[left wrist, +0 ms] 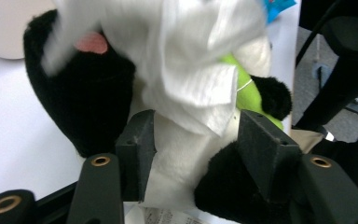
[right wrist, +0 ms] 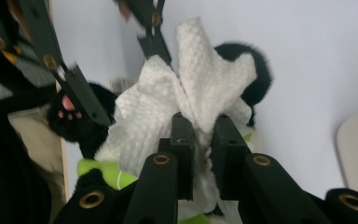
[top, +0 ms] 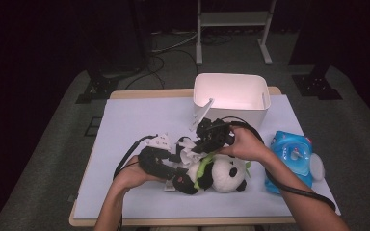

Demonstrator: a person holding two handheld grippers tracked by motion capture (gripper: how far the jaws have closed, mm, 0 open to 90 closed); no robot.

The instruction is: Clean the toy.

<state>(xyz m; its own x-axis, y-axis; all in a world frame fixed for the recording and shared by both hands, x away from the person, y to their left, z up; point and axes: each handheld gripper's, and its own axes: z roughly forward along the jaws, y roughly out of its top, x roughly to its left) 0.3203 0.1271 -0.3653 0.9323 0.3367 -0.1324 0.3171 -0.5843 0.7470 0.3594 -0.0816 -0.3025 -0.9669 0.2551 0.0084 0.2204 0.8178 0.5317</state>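
Two tongs meet over a toy panda (top: 219,174) lying on the surface (top: 135,120). The right tongs (right wrist: 202,128) pinch a white paper towel (right wrist: 168,107) above it; the left tongs (left wrist: 193,135) stand half open around its belly.

My table (top: 135,120), white-covered, carries 1 white bin (top: 231,98) far, a panda plush (top: 217,175) near, a blue pack (top: 291,156) right.
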